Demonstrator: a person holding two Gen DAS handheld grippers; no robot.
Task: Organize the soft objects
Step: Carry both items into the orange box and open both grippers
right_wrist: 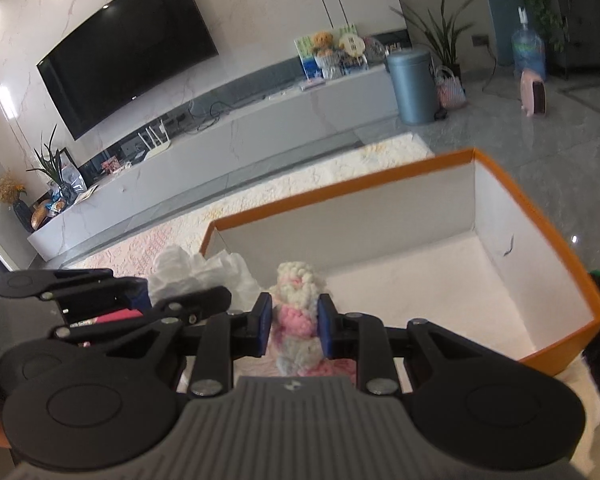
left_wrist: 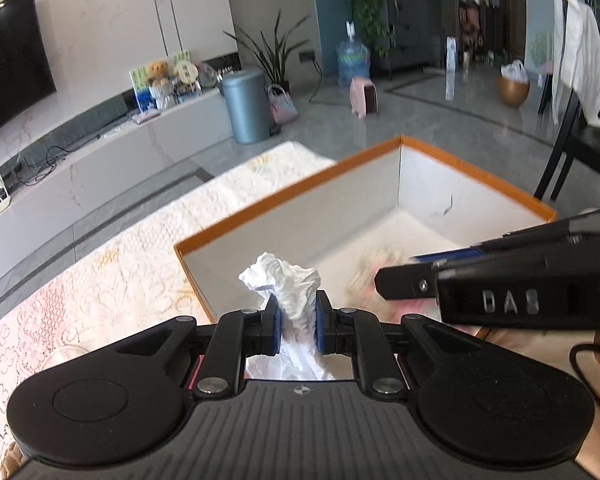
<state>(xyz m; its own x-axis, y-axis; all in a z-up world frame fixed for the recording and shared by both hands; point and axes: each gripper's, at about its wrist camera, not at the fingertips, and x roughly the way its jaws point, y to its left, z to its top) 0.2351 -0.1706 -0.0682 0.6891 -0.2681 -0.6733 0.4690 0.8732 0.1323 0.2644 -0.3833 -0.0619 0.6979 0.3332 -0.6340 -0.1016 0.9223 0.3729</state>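
Between our left gripper's (left_wrist: 296,322) blue pads we pinch a crumpled white tissue wad (left_wrist: 288,280), held at the near rim of the orange-edged white cardboard box (left_wrist: 476,168). Our right gripper (right_wrist: 292,324) is clamped on a fluffy pink-and-white yarn piece (right_wrist: 296,308) over the box floor. We judge the crossed grippers could collide, or snag the rim. Most of the box floor lies bare ahead.

A home living room: wall television (right_wrist: 128,48), long media console (right_wrist: 228,136), potted plant (left_wrist: 274,52).
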